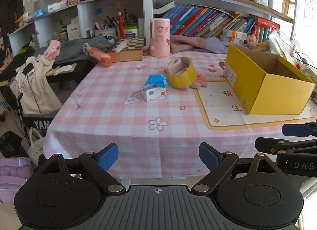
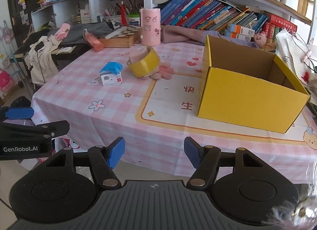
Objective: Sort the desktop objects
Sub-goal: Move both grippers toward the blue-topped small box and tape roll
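1. Two grippers, both off the near edge of the counter (image 1: 103,111). Left gripper (image 1: 158,157): jaws wide apart, nothing btwn. Right gripper (image 2: 154,151): jaws apart, narrower, nothing btwn. Neither touches anything.
2. Items to sort sit mid-counter, well apart from both grippers: blue packet (image 1: 155,81) lying on top of small white box (image 1: 154,93); yellow tape roll (image 1: 183,75) just beside, tilted, w/ pink block (image 1: 174,66) wedged in its core; pink glove (image 1: 199,83) under/behind the roll.
3. Yellow box (image 2: 245,95) at right, open top, looks empty as far as visible. Prob. the drop spot, placed w/in reach of right side.
4. Materials: box = stiff cardboard, sharp corners. Roll = glossy, rigid ring. Packet = crinkly film. Glove = soft knit. Counter cloth = smooth pink check, creased along folds.
5. Pink can (image 1: 159,37) upright at back, by the shelf.
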